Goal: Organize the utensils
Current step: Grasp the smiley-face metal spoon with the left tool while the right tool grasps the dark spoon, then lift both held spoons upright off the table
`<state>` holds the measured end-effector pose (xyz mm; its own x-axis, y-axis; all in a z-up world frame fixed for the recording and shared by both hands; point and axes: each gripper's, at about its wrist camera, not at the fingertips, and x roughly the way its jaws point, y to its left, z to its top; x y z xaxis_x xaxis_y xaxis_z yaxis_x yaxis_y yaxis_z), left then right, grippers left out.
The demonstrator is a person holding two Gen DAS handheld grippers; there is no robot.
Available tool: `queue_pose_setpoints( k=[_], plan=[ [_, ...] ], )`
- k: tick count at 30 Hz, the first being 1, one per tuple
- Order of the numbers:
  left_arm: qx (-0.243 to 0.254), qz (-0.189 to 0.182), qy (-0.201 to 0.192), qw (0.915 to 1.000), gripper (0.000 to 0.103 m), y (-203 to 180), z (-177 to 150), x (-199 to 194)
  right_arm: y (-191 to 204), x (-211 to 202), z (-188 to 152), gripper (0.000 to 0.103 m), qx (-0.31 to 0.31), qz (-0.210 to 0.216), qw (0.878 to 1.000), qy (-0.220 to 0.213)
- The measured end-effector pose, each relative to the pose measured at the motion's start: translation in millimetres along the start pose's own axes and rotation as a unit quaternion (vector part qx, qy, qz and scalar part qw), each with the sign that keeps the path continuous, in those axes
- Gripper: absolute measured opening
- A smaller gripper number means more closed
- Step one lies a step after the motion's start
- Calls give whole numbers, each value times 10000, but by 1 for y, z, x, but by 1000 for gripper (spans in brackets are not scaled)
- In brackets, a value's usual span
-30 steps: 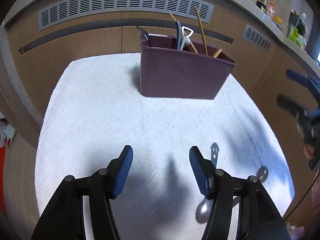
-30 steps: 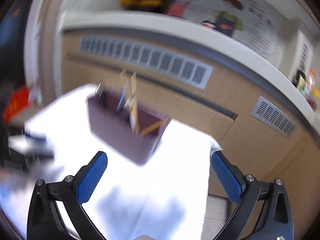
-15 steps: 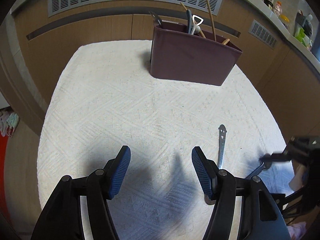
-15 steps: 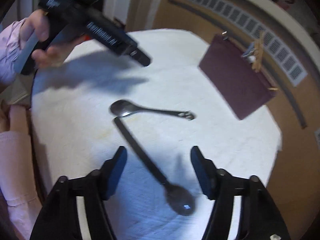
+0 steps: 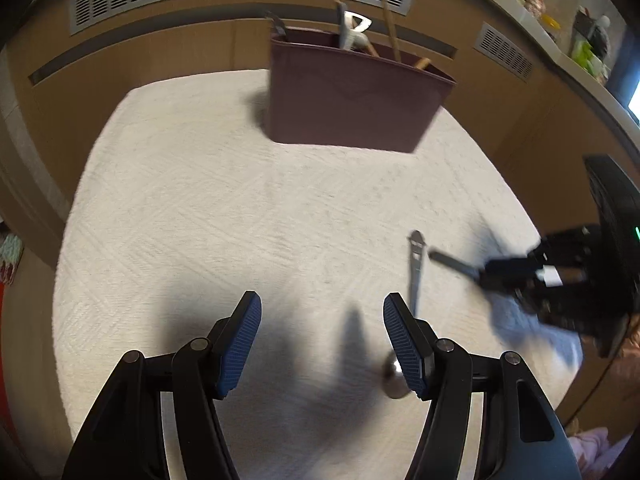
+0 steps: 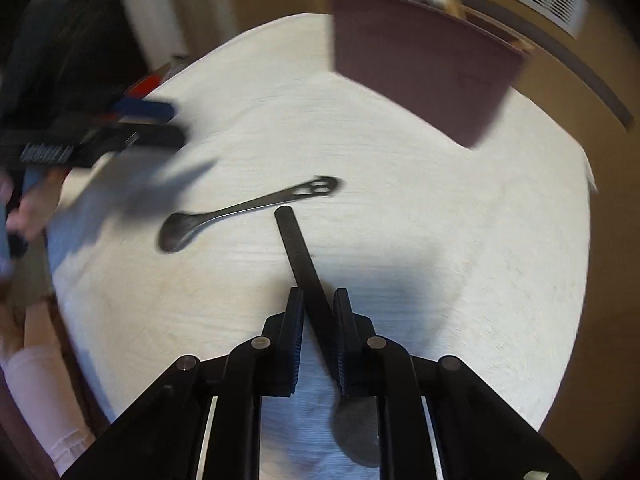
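Near the cloth's edge, right tool grips black spoon.

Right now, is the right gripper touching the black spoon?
Touching. The right wrist view shows the right gripper shut on the black spoon, both pads pressed against its handle, bowl behind them.

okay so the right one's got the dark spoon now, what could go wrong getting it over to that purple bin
The right hand-held gripper pinches the dark spoon partway along its thin handle, so it may pivot or slip in transit. The purple bin already holds upright utensils, which could block it. The silver spoon lies near and might get knocked.
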<state>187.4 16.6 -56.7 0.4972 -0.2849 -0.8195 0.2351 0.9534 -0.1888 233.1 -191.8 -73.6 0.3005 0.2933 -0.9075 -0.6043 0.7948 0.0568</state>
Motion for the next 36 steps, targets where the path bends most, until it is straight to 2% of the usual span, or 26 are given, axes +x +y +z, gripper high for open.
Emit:
queue_pose_setpoints(
  k=[3, 5, 7, 9, 15, 18, 22, 26, 31, 36],
  plan=[
    [326, -119, 83, 9994, 62, -21, 0, 5, -21, -2, -1, 12, 518, -50, 9986, -63],
    [577, -208, 221, 9979, 51, -36, 3, 12, -29, -4, -4, 12, 659, -14, 9978, -85],
    [905, -207, 439, 9947, 38, -52, 6, 23, -30, -5, -5, 12, 657, -95, 9977, -124],
    [1206, -140, 609, 9907, 31, -66, 9, 33, -25, -6, -6, 12, 626, -139, 9978, -159],
    [1561, 156, 1020, 9823, 19, -85, 22, 61, -9, -15, -20, 13, 338, -331, 9981, -391],
    [1557, 213, 1046, 9820, 14, -86, 30, 65, -7, -19, -19, 14, 221, -391, 9977, -505],
    [1408, 116, 1051, 9844, 9, -83, 33, 68, -9, -19, -20, 15, 209, -393, 9976, -540],
    [1309, 44, 983, 9865, 9, -76, 31, 65, -13, -12, -19, 24, 273, -292, 9980, -481],
    [1130, 183, 891, 9894, 9, -61, 30, 58, -13, -4, -14, 24, 356, -223, 9985, -346],
    [1024, 114, 961, 9900, 9, -50, 28, 52, -15, 1, -5, 24, 391, -146, 9988, -242]
  ],
)
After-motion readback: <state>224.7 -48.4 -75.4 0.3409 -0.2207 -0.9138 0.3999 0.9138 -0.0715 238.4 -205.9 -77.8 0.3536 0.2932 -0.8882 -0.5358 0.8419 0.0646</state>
